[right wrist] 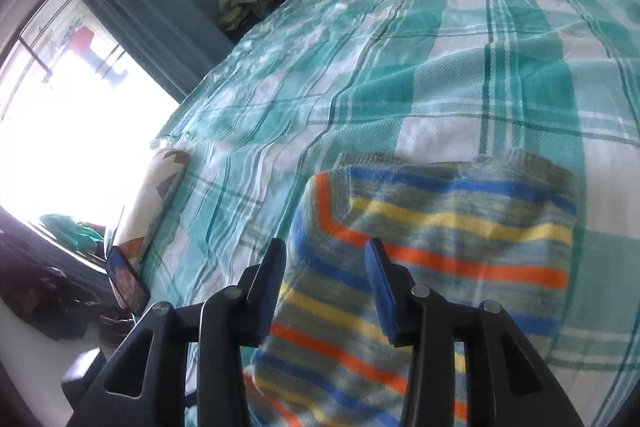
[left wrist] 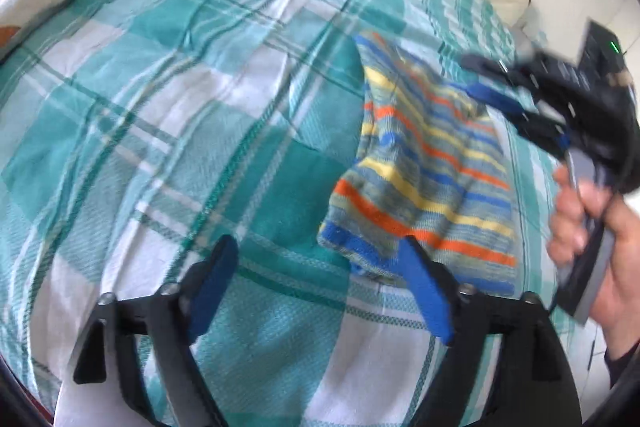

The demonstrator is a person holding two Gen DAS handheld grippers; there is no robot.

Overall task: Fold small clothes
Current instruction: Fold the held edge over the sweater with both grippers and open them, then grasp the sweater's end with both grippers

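Striped garment (right wrist: 440,247) on plaid bedsheet (right wrist: 400,67) — pillow (right wrist: 160,187), phone (right wrist: 128,279) well apart.

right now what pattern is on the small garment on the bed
Stripes: blue, yellow and orange on grey-green knit, on the small garment. Right wrist view shows it best.

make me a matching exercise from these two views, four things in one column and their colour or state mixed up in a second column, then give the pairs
Things
1. striped garment
2. bedsheet
3. left tongs
4. phone

Colour or state
A. teal and white check
B. open, with nothing between the pads
C. dark, propped at the edge of the bed beside the patterned pillow
D. blue, yellow and orange bands, partly folded on the bed

Pairs: 1-D, 2-A, 3-B, 4-C
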